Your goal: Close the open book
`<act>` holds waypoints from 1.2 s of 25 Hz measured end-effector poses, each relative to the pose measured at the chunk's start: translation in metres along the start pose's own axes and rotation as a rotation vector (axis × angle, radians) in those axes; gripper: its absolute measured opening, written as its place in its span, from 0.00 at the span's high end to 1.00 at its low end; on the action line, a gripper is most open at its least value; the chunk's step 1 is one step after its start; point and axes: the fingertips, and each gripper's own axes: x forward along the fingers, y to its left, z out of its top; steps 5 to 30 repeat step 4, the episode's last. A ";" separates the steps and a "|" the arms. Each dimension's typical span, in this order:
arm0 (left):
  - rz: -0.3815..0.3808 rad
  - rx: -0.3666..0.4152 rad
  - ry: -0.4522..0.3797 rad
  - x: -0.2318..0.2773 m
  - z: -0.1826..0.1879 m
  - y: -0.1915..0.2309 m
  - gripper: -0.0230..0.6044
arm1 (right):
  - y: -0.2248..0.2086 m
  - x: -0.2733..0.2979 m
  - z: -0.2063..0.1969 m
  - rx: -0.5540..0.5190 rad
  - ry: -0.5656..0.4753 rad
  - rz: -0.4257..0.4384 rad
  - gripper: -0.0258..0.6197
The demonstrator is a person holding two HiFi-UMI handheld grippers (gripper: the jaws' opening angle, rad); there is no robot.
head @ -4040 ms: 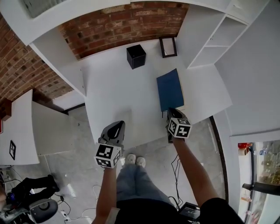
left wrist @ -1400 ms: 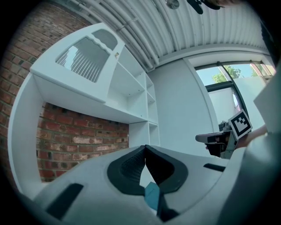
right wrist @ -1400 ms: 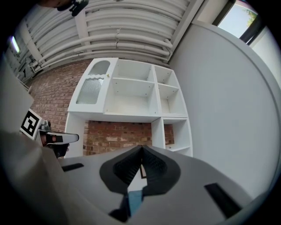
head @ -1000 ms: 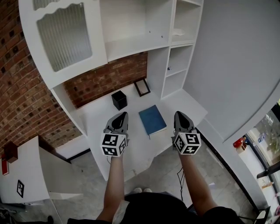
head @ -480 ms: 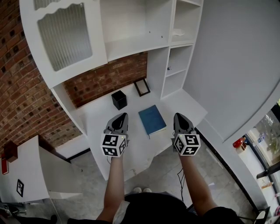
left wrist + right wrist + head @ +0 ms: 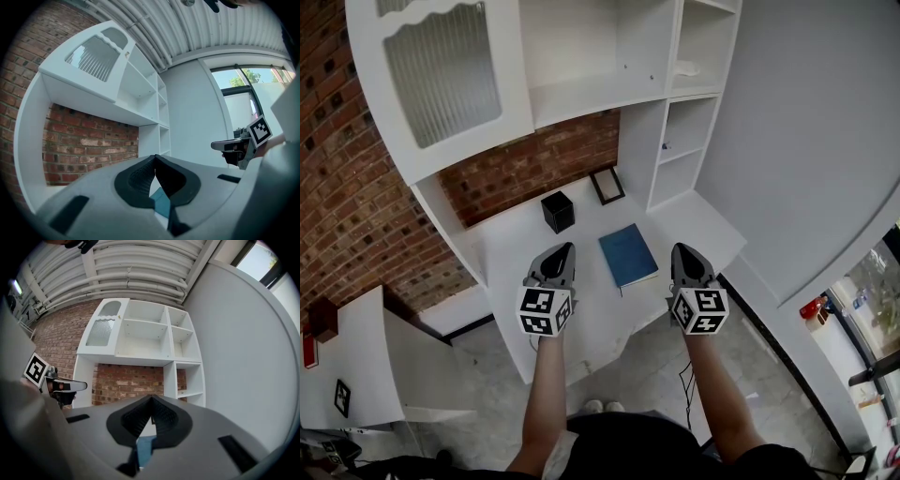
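Blue book (image 6: 628, 255), white desk (image 6: 596, 306)

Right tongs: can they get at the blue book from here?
Probably yes. The right tongs, shut and empty, sit just right of the blue book in the head view; only bare desk lies between. The black box stands farther back.

Brick wall (image 6: 347, 187), white shelving (image 6: 581, 94), grey floor (image 6: 639, 377)
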 end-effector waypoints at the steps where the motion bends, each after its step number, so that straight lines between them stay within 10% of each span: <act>1: 0.000 0.000 0.001 0.000 -0.001 0.000 0.95 | 0.000 0.000 -0.001 -0.001 0.002 0.000 0.96; 30: 0.001 0.001 0.004 0.000 -0.002 0.000 0.95 | 0.000 0.001 -0.002 -0.004 0.005 0.002 0.96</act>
